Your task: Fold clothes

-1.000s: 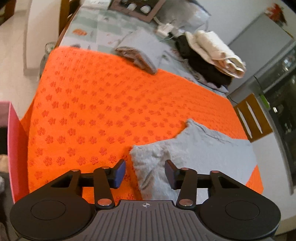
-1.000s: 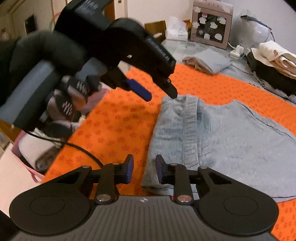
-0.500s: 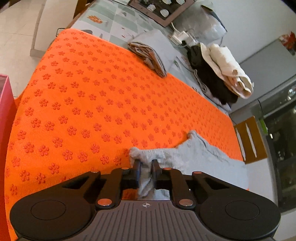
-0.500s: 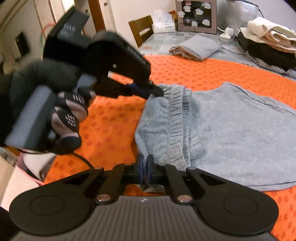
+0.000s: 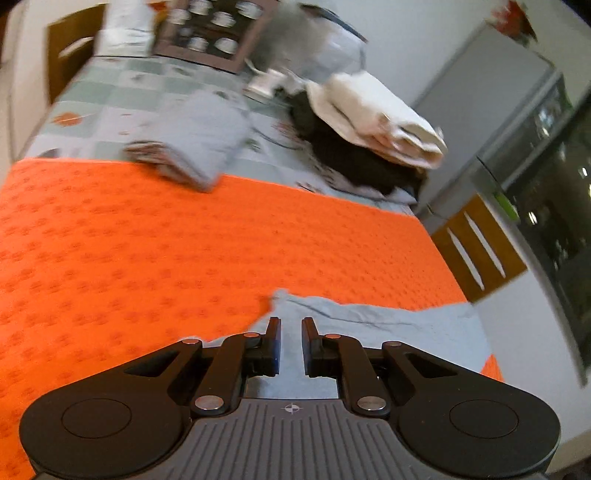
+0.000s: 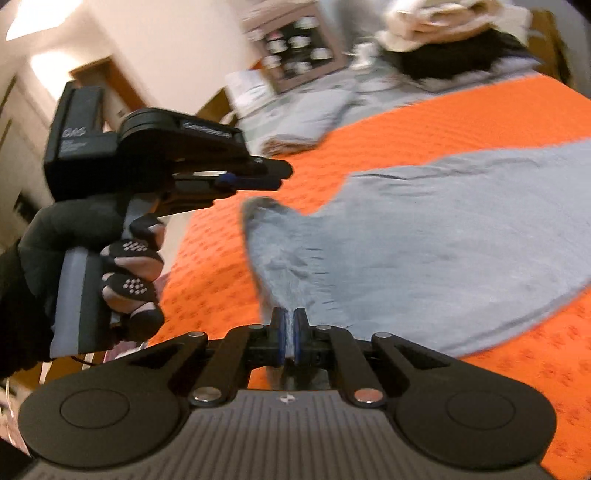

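Note:
A grey garment (image 6: 443,240) lies spread on the orange mat (image 6: 480,118). My right gripper (image 6: 290,317) is shut on its near ribbed edge, with cloth pinched between the blue pads. A gloved hand (image 6: 122,258) holds my left gripper (image 6: 284,171) at the left, close over the garment's raised far corner. In the left wrist view my left gripper (image 5: 291,325) stands nearly closed, and the grey garment (image 5: 388,332) fills the narrow gap between its fingers. The band between the two grippers is lifted off the orange mat (image 5: 184,240).
A folded grey garment (image 5: 199,136) lies at the mat's far edge. Behind it sits a pile of black and cream clothes (image 5: 369,122) and a framed box (image 5: 214,29). A wooden chair (image 5: 476,243) stands at the table's right side.
Both grippers went from open to closed on the garment's near edge, then moved along with it. The edge rose off the mat and the right view rolled.

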{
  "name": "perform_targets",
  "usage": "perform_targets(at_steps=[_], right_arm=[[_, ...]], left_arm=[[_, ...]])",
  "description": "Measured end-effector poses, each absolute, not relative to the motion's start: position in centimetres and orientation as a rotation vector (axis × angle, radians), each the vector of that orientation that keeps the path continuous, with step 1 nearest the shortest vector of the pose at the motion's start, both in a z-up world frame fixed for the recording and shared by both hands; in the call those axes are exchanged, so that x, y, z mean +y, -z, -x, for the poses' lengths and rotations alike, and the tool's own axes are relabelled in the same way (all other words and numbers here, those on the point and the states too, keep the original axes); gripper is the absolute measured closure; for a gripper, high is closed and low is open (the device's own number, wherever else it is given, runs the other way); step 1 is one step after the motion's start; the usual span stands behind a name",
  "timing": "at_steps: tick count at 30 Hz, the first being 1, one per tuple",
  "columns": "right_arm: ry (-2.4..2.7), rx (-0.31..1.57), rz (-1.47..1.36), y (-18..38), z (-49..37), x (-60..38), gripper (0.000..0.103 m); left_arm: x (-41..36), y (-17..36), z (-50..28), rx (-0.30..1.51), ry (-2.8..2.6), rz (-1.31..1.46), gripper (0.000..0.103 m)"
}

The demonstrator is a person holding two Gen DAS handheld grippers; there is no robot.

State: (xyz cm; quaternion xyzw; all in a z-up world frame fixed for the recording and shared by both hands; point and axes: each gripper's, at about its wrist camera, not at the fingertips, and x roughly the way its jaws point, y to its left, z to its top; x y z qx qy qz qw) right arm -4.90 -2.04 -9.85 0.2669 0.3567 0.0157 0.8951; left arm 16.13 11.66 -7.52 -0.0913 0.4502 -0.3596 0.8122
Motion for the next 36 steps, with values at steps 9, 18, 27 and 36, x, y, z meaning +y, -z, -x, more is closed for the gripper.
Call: perform_targets(at_steps=[9, 18, 27, 36], right_arm=[[0.093, 0.756, -0.66, 12.6, 4.8, -7.4, 0.097], [0.152, 0.751, -0.468, 11.2, 4.8, -6.2, 0.092], [0.073, 0.764, -0.274, 10.5, 3.0, -2.5, 0.092], [0.124, 0.829, -0.272, 12.0, 2.5, -2.7, 0.088]], left_arm=[[11.3, 5.4, -15.7, 0.813, 0.835, 0.044, 0.082], [10.5, 8.0, -12.3, 0.757, 1.006, -0.23, 0.082], [6.7, 10.7, -14.5, 0.809, 1.024, -0.271, 0.082], [6.5, 11.8, -16.4, 0.863, 1.044, -0.192, 0.078]])
